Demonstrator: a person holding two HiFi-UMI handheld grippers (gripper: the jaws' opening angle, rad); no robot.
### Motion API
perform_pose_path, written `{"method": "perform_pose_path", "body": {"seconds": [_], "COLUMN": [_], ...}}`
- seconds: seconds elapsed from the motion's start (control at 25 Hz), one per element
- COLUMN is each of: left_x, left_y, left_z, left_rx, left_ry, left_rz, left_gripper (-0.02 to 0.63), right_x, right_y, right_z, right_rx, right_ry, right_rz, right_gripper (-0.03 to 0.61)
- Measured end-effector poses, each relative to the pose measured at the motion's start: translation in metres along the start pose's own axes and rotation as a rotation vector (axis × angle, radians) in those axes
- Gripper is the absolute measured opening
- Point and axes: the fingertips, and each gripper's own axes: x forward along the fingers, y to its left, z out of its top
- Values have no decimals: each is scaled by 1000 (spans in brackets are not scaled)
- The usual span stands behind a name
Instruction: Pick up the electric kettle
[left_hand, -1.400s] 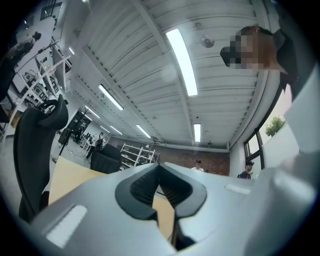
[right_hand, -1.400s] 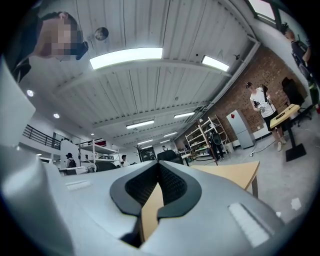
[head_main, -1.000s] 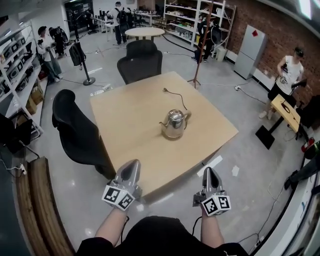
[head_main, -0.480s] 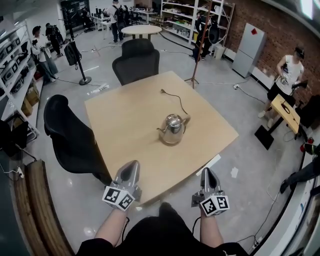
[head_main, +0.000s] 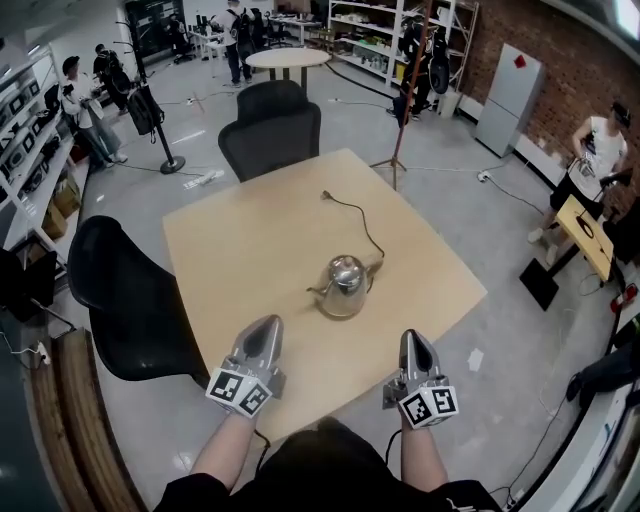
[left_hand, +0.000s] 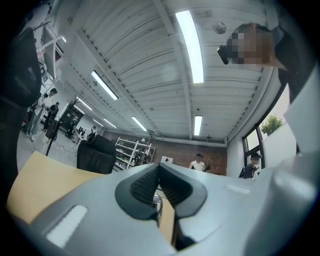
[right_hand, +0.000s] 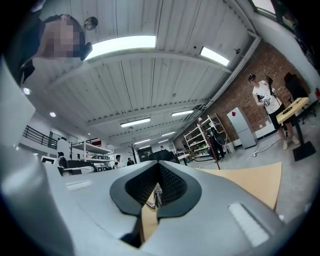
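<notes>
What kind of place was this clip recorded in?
Probably an open lab or workshop, not a home: metal shelving racks stand by a brick wall, the bare grey floor is wide and open, and office chairs stand beside the wooden table that bears the kettle.

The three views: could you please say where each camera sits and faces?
Head view: on the person's head, looking steeply down at the table and kettle; forearms, left gripper and right gripper show.
Left gripper view: on that gripper, looking along its shut jaws, slightly upward, over the table.
Right gripper view: likewise, on the right gripper.
Shared: both gripper views glimpse the kettle past their jaws.
</notes>
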Motion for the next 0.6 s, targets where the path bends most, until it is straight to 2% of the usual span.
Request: {"method": "perform_pose_path", "body": {"seconds": [0.4, 0.6], "left_x": [19, 25], "left_y": [24, 35], "left_z": [-50, -77], "left_rx": [-47, 9], "left_ry": [100, 199], "left_rz": [70, 96], "left_gripper": [-2, 33], "right_x": [38, 45], "right_y": [-25, -27], "right_z": [-24, -38], "right_rx": [9, 11], "right_ry": [94, 157], "right_rz": [8, 1], "right_gripper": [2, 2]}}
